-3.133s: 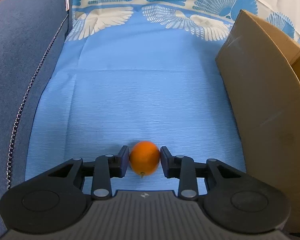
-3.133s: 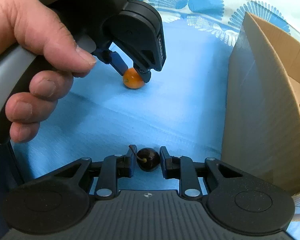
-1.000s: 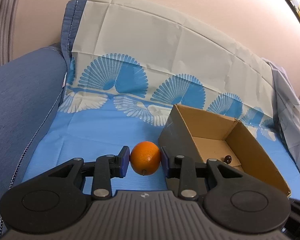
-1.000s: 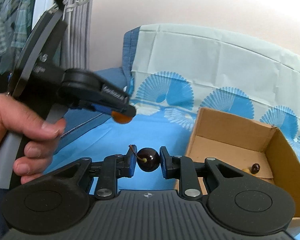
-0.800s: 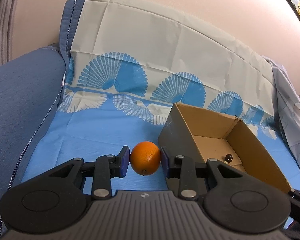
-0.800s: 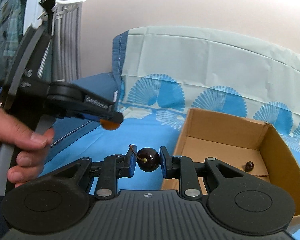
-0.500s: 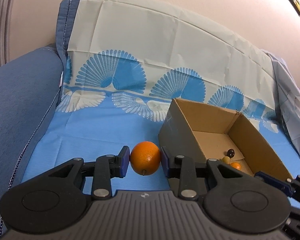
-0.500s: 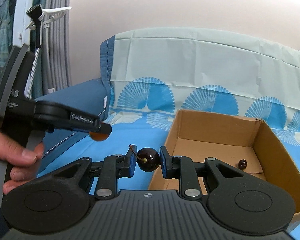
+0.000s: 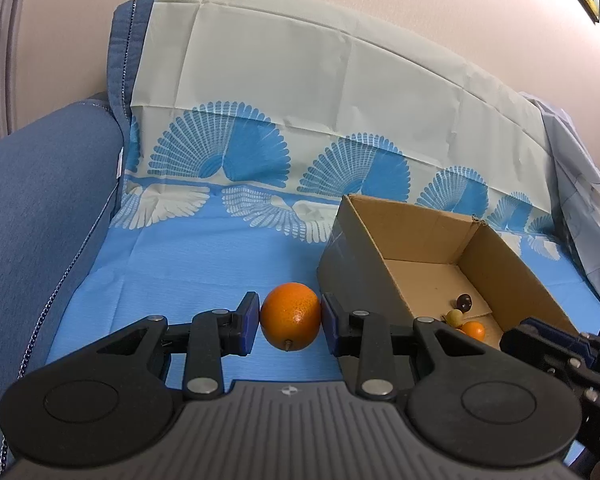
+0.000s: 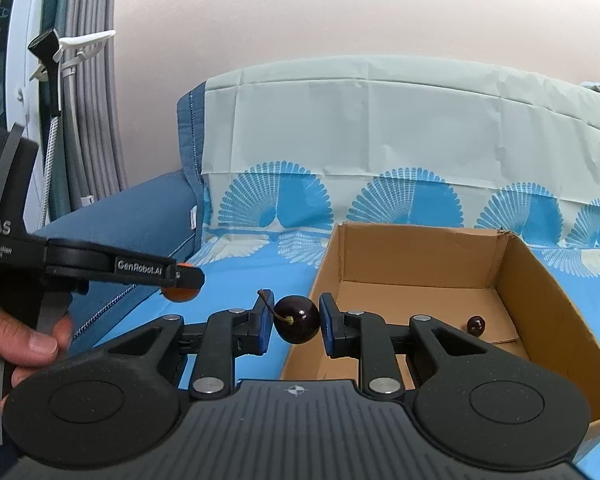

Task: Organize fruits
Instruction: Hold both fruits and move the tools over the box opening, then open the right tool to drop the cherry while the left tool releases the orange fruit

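Left wrist view: blue sofa [image 9: 48, 184] draped with a fan-print cloth [image 9: 204, 264]; open cardboard box [image 9: 380, 276] sits on the seat, right of centre. Box floor holds a few small fruits near the front, a dark one [image 9: 464, 301], a pale one [image 9: 455, 315] and a small orange one [image 9: 473, 329].

Left gripper [image 9: 290, 318] clamped on an orange [image 9: 291, 316], held above the cloth, just left of the box's near wall. Right gripper [image 10: 293, 322] pinches a dark cherry [image 10: 297, 318] by its sides, stem [image 10: 271, 303] pointing left; it hovers at the box's left front corner, not yet over the opening.

Step in hand, as judged: carry both fruits over the box and drop them in. Advice: bring each gripper fully past the cardboard rim before opening, lower close to the floor so the orange does not bounce onto the small fruits, and release one at a time. Cherry is soft; keep the squeeze light. The two grippers are near each other, so stagger them.
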A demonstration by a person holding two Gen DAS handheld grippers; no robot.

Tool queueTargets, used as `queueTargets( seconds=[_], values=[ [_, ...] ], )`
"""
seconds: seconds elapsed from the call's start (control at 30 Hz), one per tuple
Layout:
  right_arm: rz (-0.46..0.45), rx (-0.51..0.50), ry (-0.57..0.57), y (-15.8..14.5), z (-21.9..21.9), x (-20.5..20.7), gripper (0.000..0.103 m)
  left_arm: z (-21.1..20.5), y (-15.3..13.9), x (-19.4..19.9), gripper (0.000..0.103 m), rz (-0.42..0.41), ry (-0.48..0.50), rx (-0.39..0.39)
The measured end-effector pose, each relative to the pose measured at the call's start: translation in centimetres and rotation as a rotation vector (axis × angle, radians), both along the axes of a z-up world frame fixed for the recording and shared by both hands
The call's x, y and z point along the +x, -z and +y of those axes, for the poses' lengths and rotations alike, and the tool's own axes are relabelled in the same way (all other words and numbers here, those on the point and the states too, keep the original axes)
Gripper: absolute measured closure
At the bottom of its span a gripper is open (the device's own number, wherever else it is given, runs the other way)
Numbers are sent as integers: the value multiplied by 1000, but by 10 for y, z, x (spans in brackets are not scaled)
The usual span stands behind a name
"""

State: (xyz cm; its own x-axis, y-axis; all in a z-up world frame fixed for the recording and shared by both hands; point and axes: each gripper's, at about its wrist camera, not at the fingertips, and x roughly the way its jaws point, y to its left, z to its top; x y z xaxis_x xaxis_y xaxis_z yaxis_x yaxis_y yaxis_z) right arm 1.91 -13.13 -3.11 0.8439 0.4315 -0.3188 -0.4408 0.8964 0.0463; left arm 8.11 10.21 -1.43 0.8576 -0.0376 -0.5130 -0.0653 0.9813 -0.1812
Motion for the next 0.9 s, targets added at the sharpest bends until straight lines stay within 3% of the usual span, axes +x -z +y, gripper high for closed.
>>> queueTargets(
  seconds=[0.4,0.67,0.8,0.9],
  values=[
    [2,66,80,-5,-15,14,78,-9,-3,-5,66,-50,31,30],
    [59,94,164,0,-27,30,78,-23,-3,-8,66,-88,81,79],
    [78,131,246,0,-46,44,78,-32,-3,-10,66,-101,110,95],
    [78,173,377,1,-74,58,78,-40,-2,-9,66,-87,136,100]
  ],
)
